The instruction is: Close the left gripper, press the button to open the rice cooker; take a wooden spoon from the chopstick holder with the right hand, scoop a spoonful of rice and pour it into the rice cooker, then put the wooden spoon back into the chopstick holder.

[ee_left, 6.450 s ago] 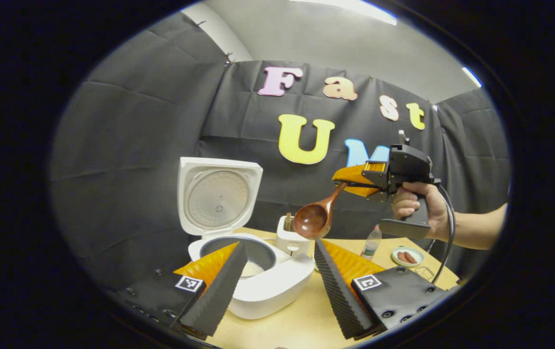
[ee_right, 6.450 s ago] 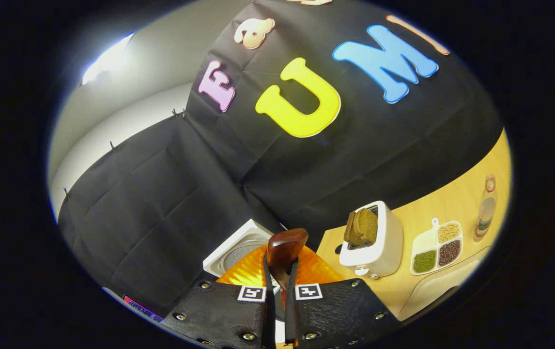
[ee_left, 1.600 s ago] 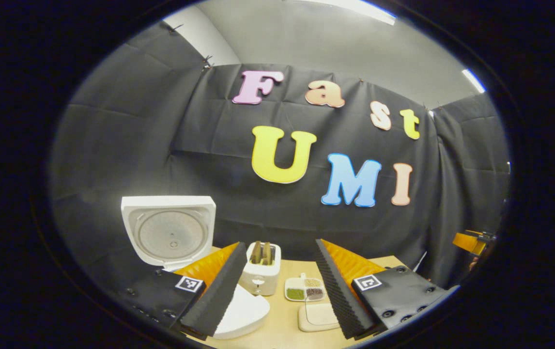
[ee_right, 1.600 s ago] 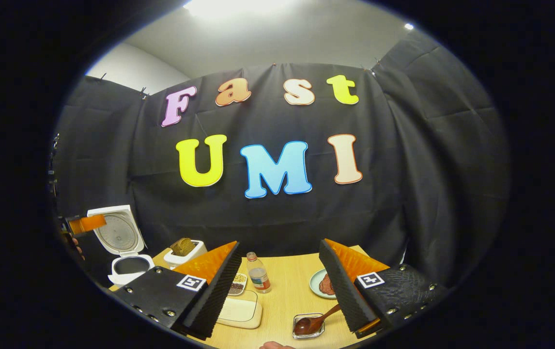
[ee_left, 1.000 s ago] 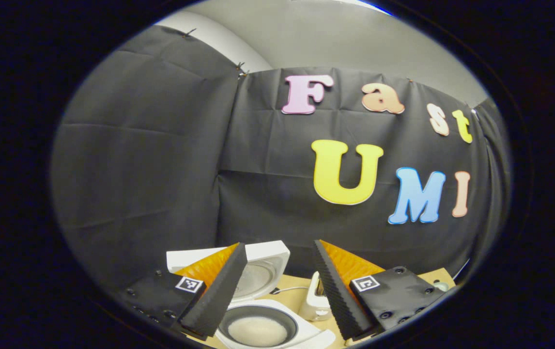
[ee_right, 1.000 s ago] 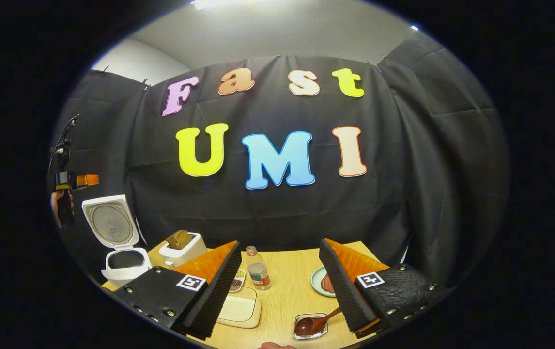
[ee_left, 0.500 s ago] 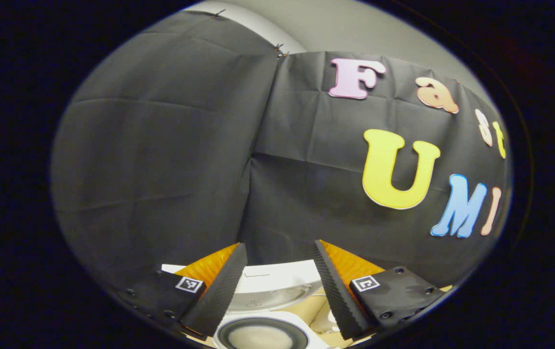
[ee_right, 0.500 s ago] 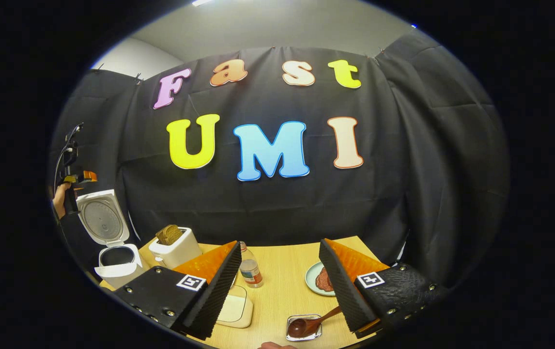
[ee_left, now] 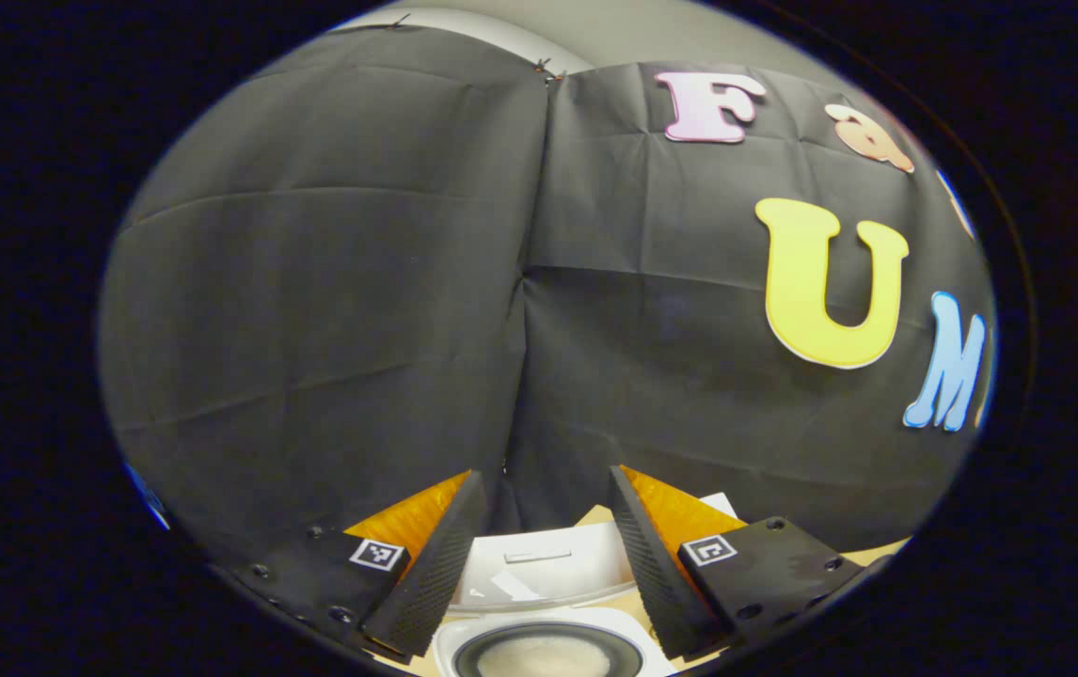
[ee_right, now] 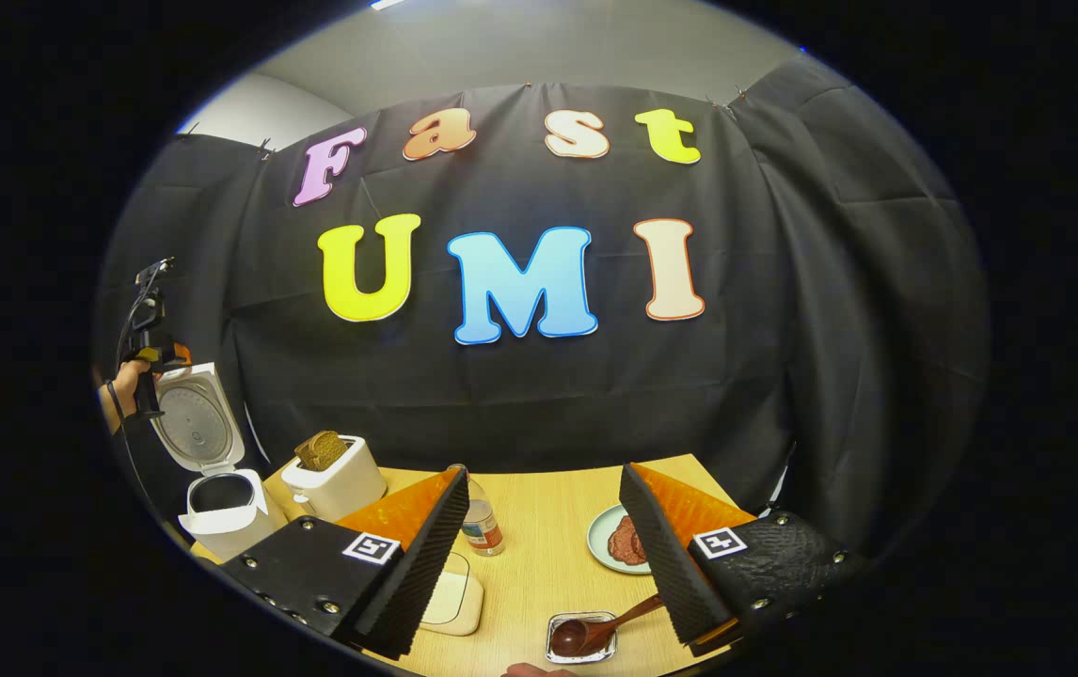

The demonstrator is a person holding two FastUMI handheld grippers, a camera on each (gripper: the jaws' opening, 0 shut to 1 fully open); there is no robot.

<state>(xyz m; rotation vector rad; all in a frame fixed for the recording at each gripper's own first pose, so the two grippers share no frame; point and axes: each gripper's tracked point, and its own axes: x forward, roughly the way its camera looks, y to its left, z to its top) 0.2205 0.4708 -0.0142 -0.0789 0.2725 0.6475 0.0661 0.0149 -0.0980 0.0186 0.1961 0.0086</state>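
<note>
The wooden spoon [ee_right: 595,631] lies low in my right gripper view with its bowl resting in a small clear dish [ee_right: 582,637] on the tabletop [ee_right: 548,555]. Its long axis slants, the handle rising to the right toward the inner edge of my right finger; I cannot tell whether they touch. My right hand-held gripper [ee_right: 544,555] is spread wide and grips nothing. Behind it stand a water bottle [ee_right: 477,522], whose label is too small to read, a plate of reddish food [ee_right: 616,543] and a toaster with bread [ee_right: 332,478].

The rice cooker [ee_left: 548,602] sits beneath my left hand-held gripper [ee_left: 539,550], lid up, white rice in the dark pot. That gripper's fingers are also parted with nothing between them. In the right gripper view the cooker [ee_right: 210,461] stands at the far left of the tabletop, my left hand [ee_right: 120,395] just beside its raised lid.
</note>
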